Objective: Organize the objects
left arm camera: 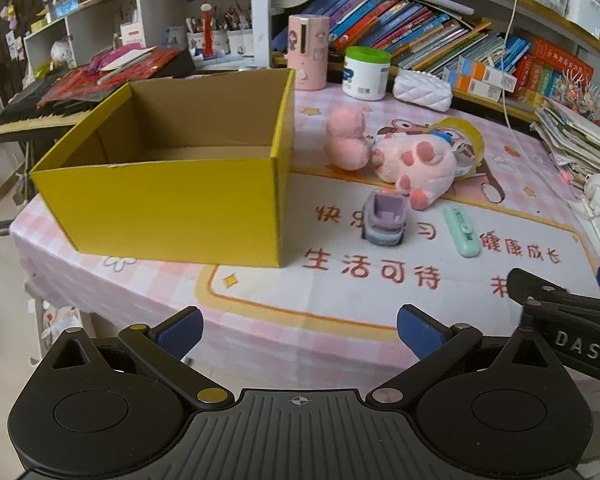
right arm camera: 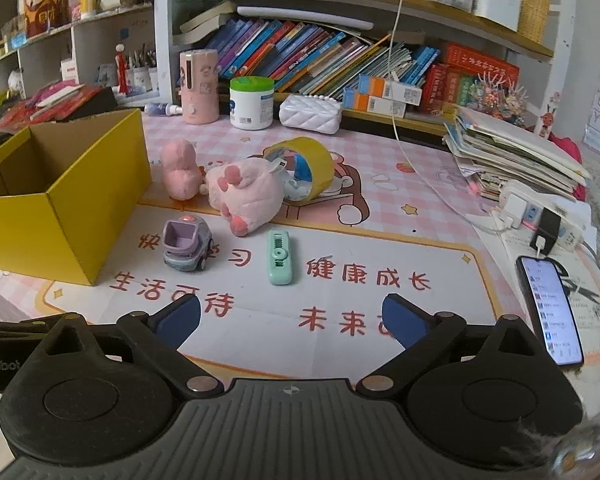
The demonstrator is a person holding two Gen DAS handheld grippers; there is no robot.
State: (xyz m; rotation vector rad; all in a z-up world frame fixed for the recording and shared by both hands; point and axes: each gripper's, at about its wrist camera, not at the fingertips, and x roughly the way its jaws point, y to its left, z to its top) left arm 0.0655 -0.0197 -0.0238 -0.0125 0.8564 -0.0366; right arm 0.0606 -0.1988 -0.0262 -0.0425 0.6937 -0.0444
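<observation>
**Both grippers idle, box unfilled — first pick pending**

We hold the left gripper [left arm camera: 300, 330] and right gripper [right arm camera: 292, 320] low over the near edge of the mat, jaws spread wide on both, nothing between them. The yellow box [left arm camera: 172, 204] stands open at the left; no contents visible inside.

Advice for the pick: we judge the purple toy car [right arm camera: 187, 249] the easiest start, nearest the box. Close across its flanks, since it may roll.

The mint case [right arm camera: 281, 257] lies flat beside it. The pink plush [right arm camera: 244, 190] sprawls behind, touching a yellow tape roll [right arm camera: 312, 164]. Soft, so grip deep.
</observation>
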